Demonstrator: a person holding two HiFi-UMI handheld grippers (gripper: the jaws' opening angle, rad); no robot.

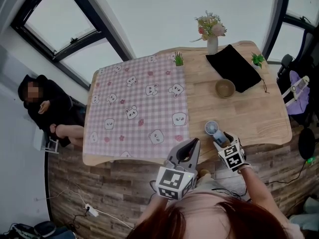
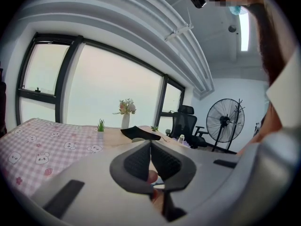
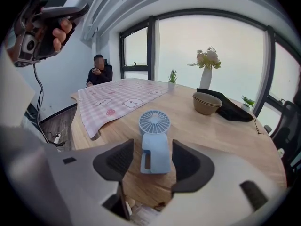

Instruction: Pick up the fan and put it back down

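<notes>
Partly behind right hand-held gripper [image 1: 218,136]: fan [image 1: 211,128]

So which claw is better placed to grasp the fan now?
Right. The right claw stands open with the blue fan between its jaws on the table, pads not touching. The left claw is shut, with no fan before it.

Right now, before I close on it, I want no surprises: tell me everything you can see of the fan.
The fan is small, pale blue and plastic-looking: a round grilled head on a blocky body with a slot. It lies grille-up on the wooden table, near its front edge, between the open jaws of the right gripper, untouched.
</notes>
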